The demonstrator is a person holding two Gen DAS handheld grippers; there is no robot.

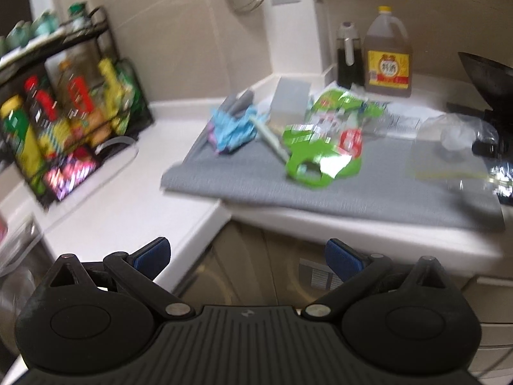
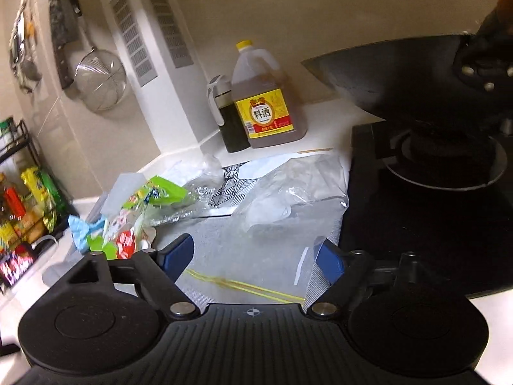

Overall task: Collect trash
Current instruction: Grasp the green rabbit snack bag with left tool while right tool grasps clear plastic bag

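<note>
Left gripper (image 1: 248, 256) hangs off the counter edge, fingers spread wide, nothing between them. On the grey mat (image 1: 352, 189) sit a green wrapper (image 1: 320, 147), a crumpled blue wrapper (image 1: 235, 128) left of it, and a clear plastic bag (image 2: 288, 202) on the mat's right side. Right gripper (image 2: 253, 256) hovers spread over that bag.

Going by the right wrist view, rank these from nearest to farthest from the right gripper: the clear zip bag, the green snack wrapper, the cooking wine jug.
1. Clear zip bag: lies on the grey mat, directly ahead of the open right gripper.
2. Green snack wrapper: farther out, to the left on the mat.
3. Cooking wine jug: farthest, standing near the back wall beside a dark bottle.
</note>
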